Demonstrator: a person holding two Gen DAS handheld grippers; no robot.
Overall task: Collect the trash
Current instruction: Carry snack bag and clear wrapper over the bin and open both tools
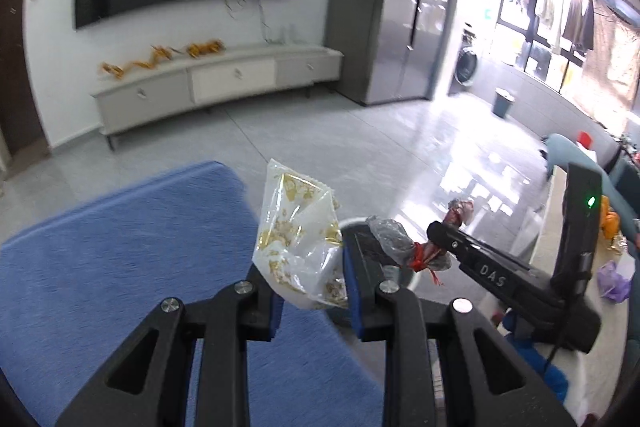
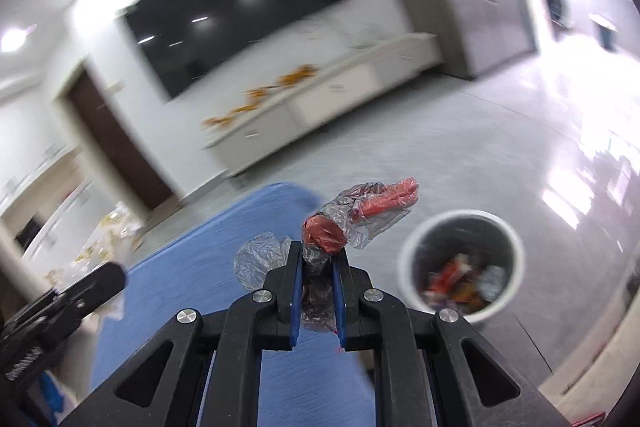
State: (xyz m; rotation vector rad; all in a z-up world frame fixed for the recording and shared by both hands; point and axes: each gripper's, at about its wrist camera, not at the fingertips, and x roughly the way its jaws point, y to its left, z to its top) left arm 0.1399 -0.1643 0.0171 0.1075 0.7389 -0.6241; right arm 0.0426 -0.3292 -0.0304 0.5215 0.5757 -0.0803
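Crinkly plastic trash in both claws, above blue rug.

L gripper (image 1: pixel 310 281) is clamped on a clear plastic wrapper w/ gold print (image 1: pixel 298 239), which sticks up from betw. its blue pads. R gripper (image 2: pixel 318 287) is clenched on a crumpled clear film wrapper w/ red scraps inside (image 2: pixel 352 219); same wrapper (image 1: pixel 412 247) shows in L wrist view, pinched at the R claw's tip, just beside the gold-print one. Round white-rimmed trash bin w/ dark liner (image 2: pixel 408 255) sits on the grey tile floor (image 2: pixel 480 155) below and to the right of the R claw, already holding mixed rubbish. Blue carpet (image 1: pixel 120 247) lies under both claws.
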